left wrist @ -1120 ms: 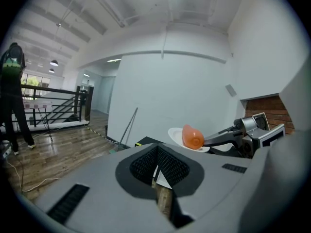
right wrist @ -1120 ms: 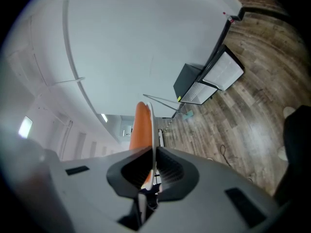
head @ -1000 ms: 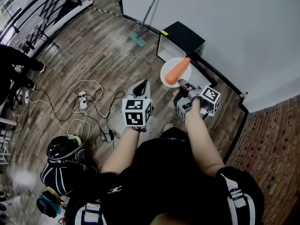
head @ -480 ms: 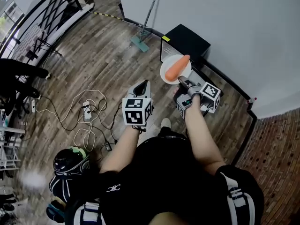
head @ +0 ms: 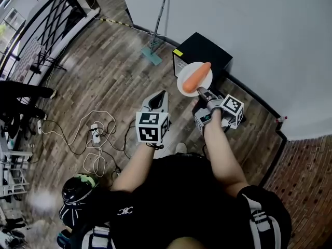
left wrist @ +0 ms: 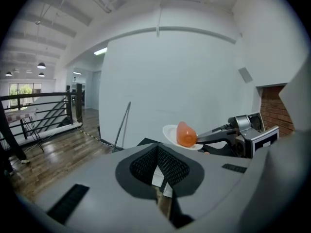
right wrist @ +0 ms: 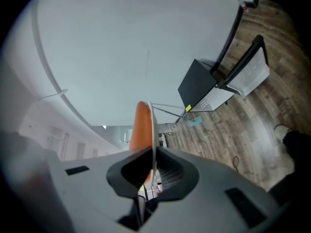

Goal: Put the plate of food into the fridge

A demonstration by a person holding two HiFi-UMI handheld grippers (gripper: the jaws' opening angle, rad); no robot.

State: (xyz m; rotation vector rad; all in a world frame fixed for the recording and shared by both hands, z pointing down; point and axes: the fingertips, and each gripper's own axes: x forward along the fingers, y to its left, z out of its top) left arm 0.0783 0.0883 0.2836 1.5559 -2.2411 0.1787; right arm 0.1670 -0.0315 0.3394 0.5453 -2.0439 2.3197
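A white plate (head: 185,86) carries a whole orange carrot (head: 197,77). My right gripper (head: 202,92) is shut on the plate's near rim and holds it level in the air, over the front of a small black fridge (head: 207,52) that stands on the floor against the white wall. In the right gripper view the plate's rim (right wrist: 153,130) runs edge-on between the jaws, with the carrot (right wrist: 142,123) on its left and the fridge (right wrist: 197,89) with its pale door (right wrist: 245,76) swung open. My left gripper (head: 157,100) is shut and empty, left of the plate (left wrist: 170,131).
A long-handled mop (head: 154,43) leans on the wall left of the fridge. Cables and a power strip (head: 96,134) lie on the wood floor at the left, a helmet on a bag (head: 78,185) lower left. A black railing (head: 49,22) and a brick wall (head: 306,180) border the area.
The person has stepped a little closer to the fridge, so the plate now overlaps its front. The right gripper's hold on the plate is the same. The left gripper stays shut and empty.
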